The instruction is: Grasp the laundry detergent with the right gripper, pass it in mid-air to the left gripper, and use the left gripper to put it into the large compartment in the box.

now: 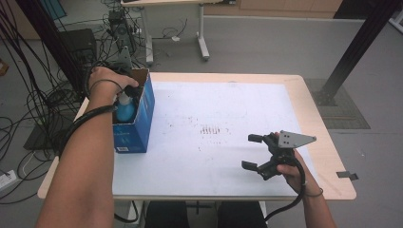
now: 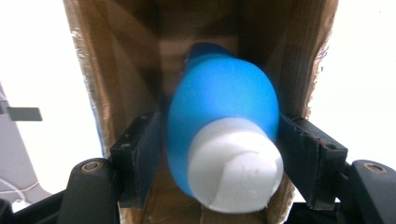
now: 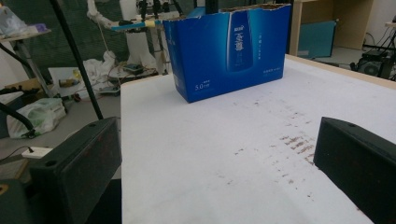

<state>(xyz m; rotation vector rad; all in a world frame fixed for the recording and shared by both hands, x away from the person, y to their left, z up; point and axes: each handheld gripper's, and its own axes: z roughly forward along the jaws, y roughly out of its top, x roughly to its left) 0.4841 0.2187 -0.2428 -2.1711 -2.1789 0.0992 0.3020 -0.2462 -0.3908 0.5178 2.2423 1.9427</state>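
A blue bottle (image 2: 219, 107) with a white cap (image 2: 236, 163) stands inside an open blue carton (image 1: 142, 114) at the table's left edge; in the high view the bottle (image 1: 126, 110) pokes up from the carton. My left gripper (image 2: 217, 154) reaches down into the carton, its jaws on either side of the bottle's body, close to it with a thin gap on the left. My right gripper (image 1: 251, 152) hovers low over the white tabletop near the front right, open and empty, and points at the carton (image 3: 229, 51).
The white table sheet (image 1: 214, 118) has brown smudges in its middle. Cables, a black stand and equipment crowd the floor to the left of the table. A second table (image 1: 199, 28) stands behind.
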